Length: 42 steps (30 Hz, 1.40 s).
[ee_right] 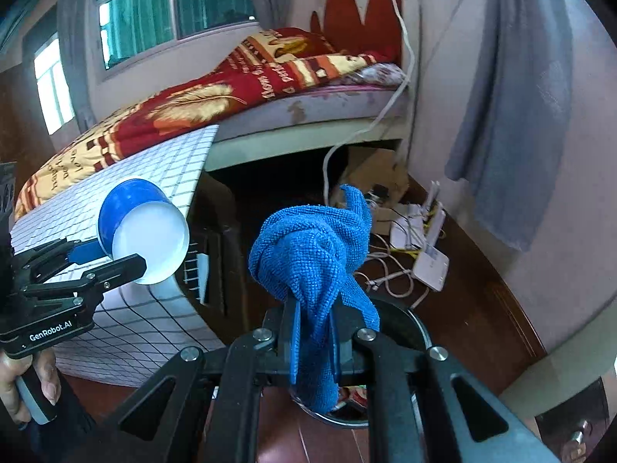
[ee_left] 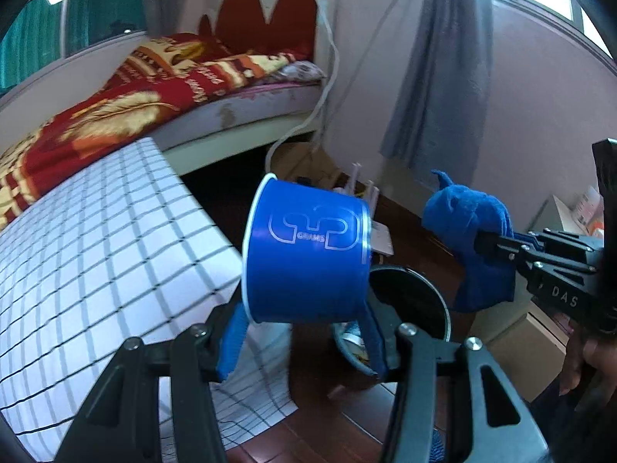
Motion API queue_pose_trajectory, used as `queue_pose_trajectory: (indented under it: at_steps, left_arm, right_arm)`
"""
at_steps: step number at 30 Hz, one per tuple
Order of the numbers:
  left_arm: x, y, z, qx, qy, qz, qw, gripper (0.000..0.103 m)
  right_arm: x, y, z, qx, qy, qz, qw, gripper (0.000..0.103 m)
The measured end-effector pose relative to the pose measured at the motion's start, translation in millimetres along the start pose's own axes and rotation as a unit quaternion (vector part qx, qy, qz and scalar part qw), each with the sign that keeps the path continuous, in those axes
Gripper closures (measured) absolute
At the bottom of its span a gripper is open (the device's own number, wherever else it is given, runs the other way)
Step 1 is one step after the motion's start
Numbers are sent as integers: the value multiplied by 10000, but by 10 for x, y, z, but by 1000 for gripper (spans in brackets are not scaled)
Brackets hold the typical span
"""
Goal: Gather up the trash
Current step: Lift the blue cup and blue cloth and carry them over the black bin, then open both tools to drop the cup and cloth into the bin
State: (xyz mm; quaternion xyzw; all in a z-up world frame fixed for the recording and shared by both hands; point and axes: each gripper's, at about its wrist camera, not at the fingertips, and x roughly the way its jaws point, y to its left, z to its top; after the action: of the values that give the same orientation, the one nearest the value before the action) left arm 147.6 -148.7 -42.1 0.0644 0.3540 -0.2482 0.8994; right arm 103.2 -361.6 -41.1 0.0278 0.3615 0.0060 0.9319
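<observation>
Left wrist view: left claw (ee_left: 304, 332) clamps the blue paper cup (ee_left: 306, 254) sideways, at 10 o'clock of the open trash bin (ee_left: 432, 289). Right claw (ee_right: 314, 332) is clamped on a blue microfiber cloth (ee_right: 312, 254) above the bin. Risk: released off-centre, the cup could strike the rim and roll onto the floor; the cloth could drop in.

You are holding a blue paper cup (ee_left: 306, 254) in your left gripper (ee_left: 304, 341); its white outline logo is showing upside down, with small letters that look like "GRAMS", though blur is making this uncertain. To the right of those tongs, the body of your right gripper (ee_left: 484, 243) is showing the white letters "DAS". Left of your right tongs, the left gripper's body is displaying "GenRobot.AI" in white. Beyond both tongs, the red and gold blanket (ee_right: 216, 92) is carrying lettering, with "love" appearing legible.
</observation>
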Motion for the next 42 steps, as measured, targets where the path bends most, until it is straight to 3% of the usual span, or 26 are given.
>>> queue_pose_trajectory:
  at_steps: [20,35,37,38,39,40,42]
  left_arm:
    - [785,-648,-205,313,786,-667,9942,49]
    - [1617,-778,-506,195,1661,-992,9809,49]
    - [1799,-804,-593,154,1899,-1100,9755,48]
    - [1861,-810,-632,148,1970,-1034,9748,45]
    - [1912,-811,-680,173,2027,-843,9755,34]
    - [1932,-796,-697,163,2046,-746,9759,26]
    - [1944,-770,-729,114,2071,-574,9766,13]
  right_arm:
    - [345,-707,-534,403,701,-336,9962,90]
    - [1262,-886,-954,261,1633,-170,9861,90]
    - [1415,-889,-1027,197,1778,-183,9837,83]
    - [1517,-909,-1083,115,1933,-310,9806,61]
    - [1580,-942,-1132,63,2037,-598,9772,30]
    - [1603,-994,-1163,85,2020,-784,9762,22]
    - [1625,-1127,-1193,327,2049,-874,9743,19]
